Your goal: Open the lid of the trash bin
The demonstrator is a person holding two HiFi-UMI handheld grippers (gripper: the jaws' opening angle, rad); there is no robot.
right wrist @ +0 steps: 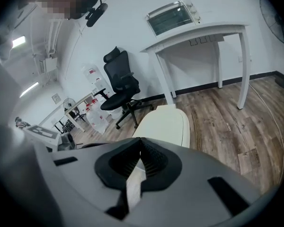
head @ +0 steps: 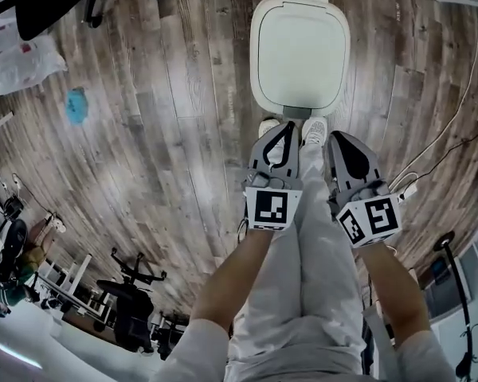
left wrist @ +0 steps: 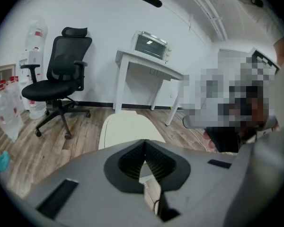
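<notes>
The trash bin (head: pixel 300 54) stands on the wood floor just ahead of my feet, and its white lid (head: pixel 301 58) lies flat and closed. The same lid shows past the jaws in the left gripper view (left wrist: pixel 125 129) and in the right gripper view (right wrist: pixel 166 126). My left gripper (head: pixel 281 128) hangs near the bin's front edge, above my shoes, shut with nothing in it (left wrist: pixel 144 141). Beside it, my right gripper (head: pixel 334 138) is also shut and empty (right wrist: pixel 141 140). Neither touches the bin.
A black office chair (left wrist: pixel 61 79) and water jugs (left wrist: pixel 9 110) stand to the left. Behind the bin is a white table (left wrist: pixel 149 66) with a toaster oven (left wrist: pixel 151 45). A blue scrap (head: pixel 77 106), a plastic bag (head: pixel 24 62) and a cable (head: pixel 454 126) lie on the floor.
</notes>
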